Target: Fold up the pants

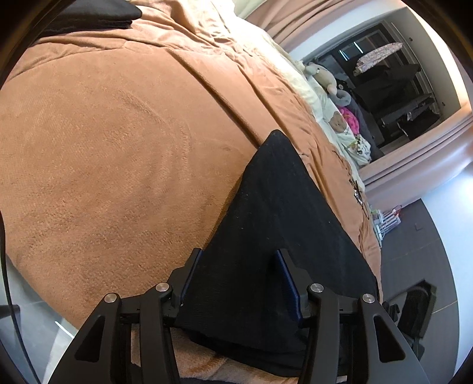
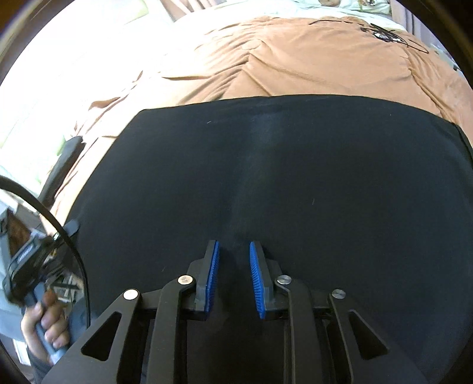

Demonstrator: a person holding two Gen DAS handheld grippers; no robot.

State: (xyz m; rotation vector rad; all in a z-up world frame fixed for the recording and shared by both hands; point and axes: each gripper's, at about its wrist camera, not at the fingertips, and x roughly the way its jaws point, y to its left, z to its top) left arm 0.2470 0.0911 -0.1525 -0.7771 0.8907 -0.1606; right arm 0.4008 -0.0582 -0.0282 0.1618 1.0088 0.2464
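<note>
Black pants (image 2: pixel 280 183) lie flat and folded on a brown blanket (image 1: pixel 103 147); in the left wrist view the pants (image 1: pixel 280 221) taper to a corner pointing away. My left gripper (image 1: pixel 239 265) is open at their near left corner, with one pad along the cloth's left edge and the other resting on top of the pants. My right gripper (image 2: pixel 235 260) points steeply down onto the middle of the pants, with its blue pads (image 2: pixel 214 265) close together. A faint pucker of black cloth runs into the narrow gap, so the pads appear to pinch it.
A stack of dark folded clothes (image 1: pixel 97 14) sits at the far left of the bed. Soft toys (image 1: pixel 328 79) and pillows line the bed's head. A hand (image 2: pixel 44 322) grips the other gripper's handle at the pants' left side, with a cable (image 2: pixel 63 230) arching above it. Grey floor (image 1: pixel 419 236) lies beyond the bed edge.
</note>
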